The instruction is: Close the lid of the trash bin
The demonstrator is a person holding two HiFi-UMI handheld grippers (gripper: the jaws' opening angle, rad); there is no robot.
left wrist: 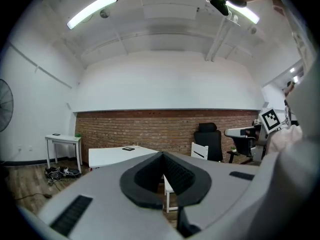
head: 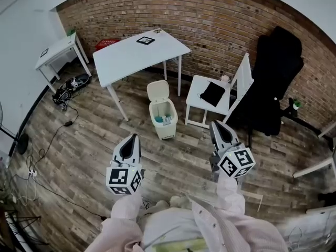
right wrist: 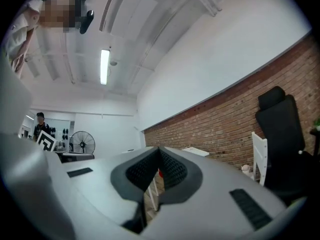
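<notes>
**A:** Where is the trash bin (head: 164, 121)?

**B:** It stands on the wooden floor (head: 89, 156) mid-room, just off the near side of the white surface (head: 137, 56). A white chair (head: 216, 96) is to its right and the brick wall (head: 220, 20) is far behind.

**A:** And the lid (head: 157, 90)?

**B:** It is up, hinged at the bin's far edge and tipped back. The mouth is wide open, and a few bits of rubbish show inside. None of the closing is done.

**A:** What about the grippers?

**B:** The left gripper (head: 132, 139) is near us, to the left of the bin. The right gripper (head: 217, 127) is near us on the bin's right, by the chair's front corner. Both are well apart from the bin and touch nothing. In its own view each has its jaws pressed together with nothing between them.

**A:** So what is left?

**B:** All of it, I'd judge. One gripper has to travel out to the bin, get behind or above the raised lid, and swing it toward us until it lies flat on the rim. Closed jaws should do for a push like that.
</notes>
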